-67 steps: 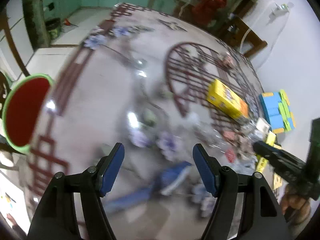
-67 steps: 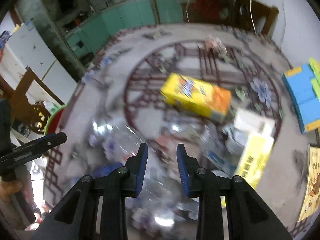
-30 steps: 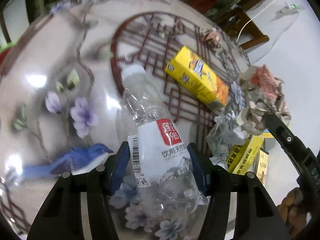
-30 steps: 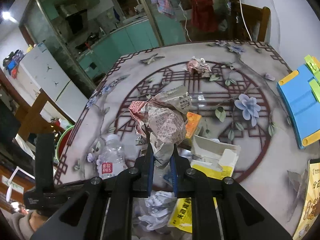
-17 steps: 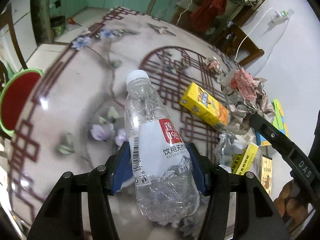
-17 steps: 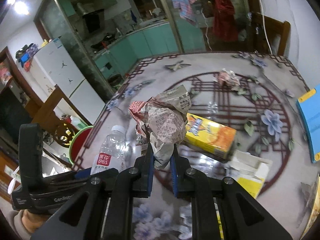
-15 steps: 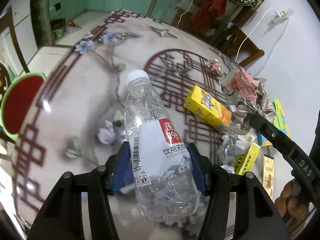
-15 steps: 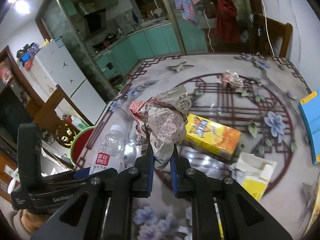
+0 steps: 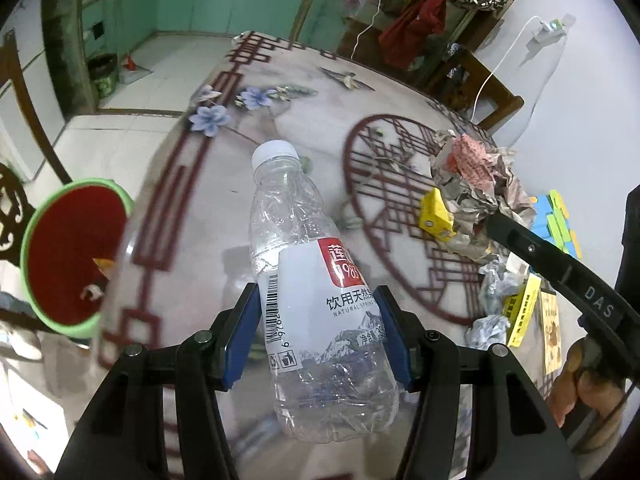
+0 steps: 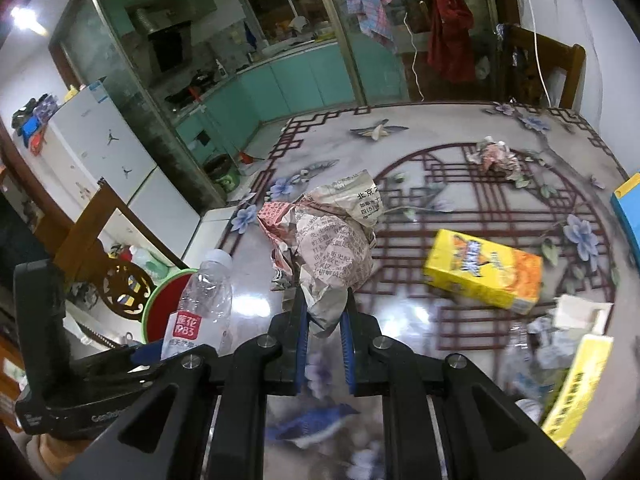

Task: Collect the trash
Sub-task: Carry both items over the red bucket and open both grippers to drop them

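Observation:
My left gripper (image 9: 318,332) is shut on an empty clear plastic water bottle (image 9: 308,280) with a white cap and a red-and-white label, held above the table. The bottle also shows in the right wrist view (image 10: 202,308). My right gripper (image 10: 325,330) is shut on a crumpled ball of newspaper (image 10: 326,240), held above the table; the ball also shows at the right in the left wrist view (image 9: 476,184). A green-rimmed red bin (image 9: 72,252) stands beside the table's left edge, with small scraps inside; it also shows in the right wrist view (image 10: 160,300).
On the patterned table (image 10: 480,184) lie a yellow carton (image 10: 484,276), a crumpled paper ball (image 10: 496,158), a yellow box (image 10: 576,396), white wrappers (image 10: 580,312) and a blue-green block (image 9: 556,220). A wooden chair (image 10: 104,248) stands by the bin.
Both grippers have closed on their items and lifted them off the table. They have swung left toward the table edge, so the bin now looks closer in both views.

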`<state>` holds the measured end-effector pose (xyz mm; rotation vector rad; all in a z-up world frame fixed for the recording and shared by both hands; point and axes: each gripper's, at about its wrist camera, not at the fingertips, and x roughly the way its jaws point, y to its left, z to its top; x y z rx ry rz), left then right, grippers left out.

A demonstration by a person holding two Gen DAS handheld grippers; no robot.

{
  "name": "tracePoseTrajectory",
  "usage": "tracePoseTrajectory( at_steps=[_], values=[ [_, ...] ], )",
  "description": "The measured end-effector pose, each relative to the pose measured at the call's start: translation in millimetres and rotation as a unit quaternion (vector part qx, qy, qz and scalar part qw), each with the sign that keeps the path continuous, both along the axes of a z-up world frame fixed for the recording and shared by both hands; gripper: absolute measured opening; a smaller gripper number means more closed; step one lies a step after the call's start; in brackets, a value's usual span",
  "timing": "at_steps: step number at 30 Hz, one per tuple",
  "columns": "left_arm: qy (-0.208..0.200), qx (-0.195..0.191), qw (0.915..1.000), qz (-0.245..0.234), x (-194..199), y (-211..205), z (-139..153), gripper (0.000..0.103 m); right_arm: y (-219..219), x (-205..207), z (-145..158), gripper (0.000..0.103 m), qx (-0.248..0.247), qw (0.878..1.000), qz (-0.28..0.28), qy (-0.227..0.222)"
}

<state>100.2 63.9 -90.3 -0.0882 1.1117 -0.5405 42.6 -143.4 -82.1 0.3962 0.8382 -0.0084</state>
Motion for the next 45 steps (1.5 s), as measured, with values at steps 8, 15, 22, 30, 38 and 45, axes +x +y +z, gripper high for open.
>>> tracePoseTrajectory(
  at_steps=[8, 15, 22, 30, 38, 45],
  values=[
    [0.009, -0.016, 0.9998, -0.004, 25.5, 45.0, -5.4, 0.055, 52.3, 18.4, 3.6, 0.012, -0.02, 1.0, -0.014, 0.015],
    [0.02, -0.024, 0.9992, 0.027, 47.9, 96.4, -13.5, 0.055, 91.7, 32.8, 7.2, 0.012, -0.034, 0.999, -0.012, 0.025],
    [0.027, -0.024, 0.997, 0.068, 65.4, 146.8, -23.5, 0.056, 147.6, 60.5, 8.2, 0.012, -0.038, 0.998, 0.028, 0.029],
    [0.038, -0.002, 0.9922, 0.119, 80.4, 201.6, -40.1, 0.055, 215.1, 94.0, 2.4, 0.012, -0.036, 0.994, 0.093, 0.037],
    [0.05, 0.031, 0.9853, 0.161, 87.2, 253.7, -56.5, 0.056, 267.9, 118.0, -14.6, 0.012, -0.025, 0.987, 0.15, 0.056],
    [0.071, 0.044, 0.9813, 0.173, 92.2, 272.2, -73.1, 0.056, 291.7, 130.9, -35.5, 0.012, -0.022, 0.982, 0.172, 0.081]
  ],
)
